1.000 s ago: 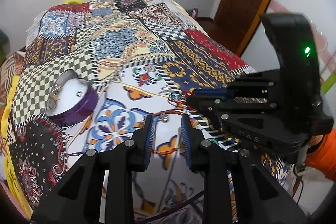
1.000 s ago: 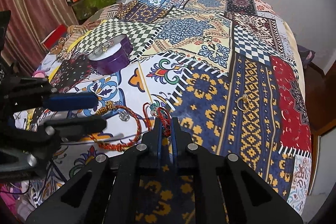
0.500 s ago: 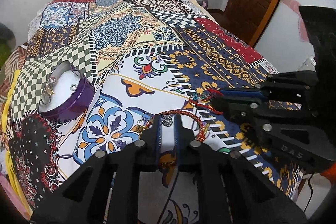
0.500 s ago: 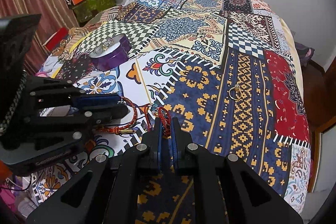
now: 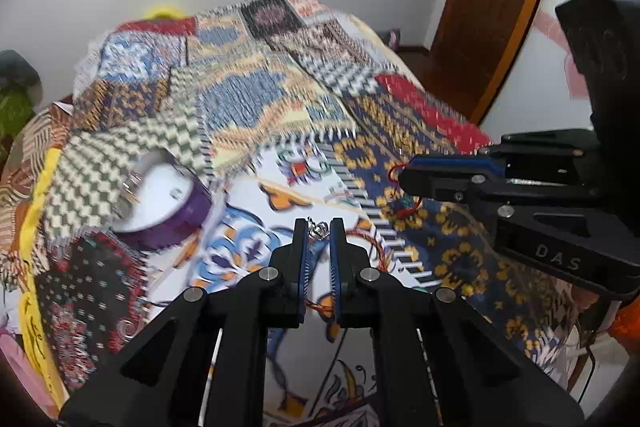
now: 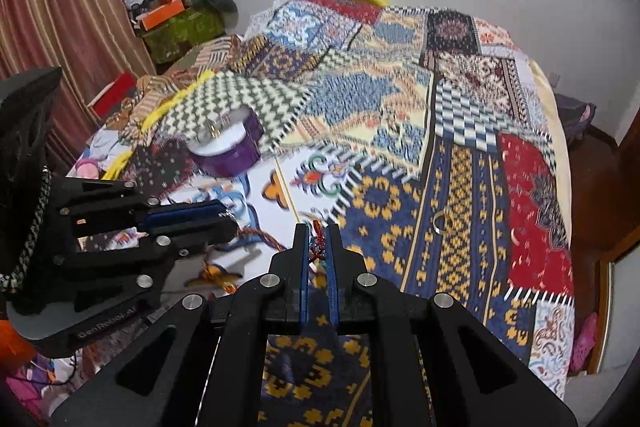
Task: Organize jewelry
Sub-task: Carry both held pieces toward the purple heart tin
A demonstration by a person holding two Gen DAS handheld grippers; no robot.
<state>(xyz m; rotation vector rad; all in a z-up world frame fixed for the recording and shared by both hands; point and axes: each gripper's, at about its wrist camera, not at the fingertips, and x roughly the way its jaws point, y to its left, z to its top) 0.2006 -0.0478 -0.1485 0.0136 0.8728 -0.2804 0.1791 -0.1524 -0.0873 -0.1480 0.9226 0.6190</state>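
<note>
My left gripper (image 5: 319,227) is shut on a small silver pendant (image 5: 318,229) and holds it above the patterned bedspread (image 5: 256,107). An orange-red beaded necklace (image 5: 376,247) lies on the cover just right of the left fingers. My right gripper (image 6: 317,233) is shut on a red thread bracelet (image 6: 318,247) and is lifted off the bed; it shows in the left wrist view (image 5: 404,175) at the right. A round purple jewelry box (image 5: 160,203) with a white inside stands at the left, holding small silver pieces; it also shows in the right wrist view (image 6: 228,147).
A gold ring (image 6: 442,223) lies on the blue and yellow patch at the right. A green box (image 6: 180,27) with clutter stands by the striped curtain (image 6: 60,7). A wooden door (image 5: 492,7) is right of the bed.
Both grippers have risen off the bed with their pieces. The left gripper closed from open onto the silver pendant and lifted it. The view is blurred by motion.
</note>
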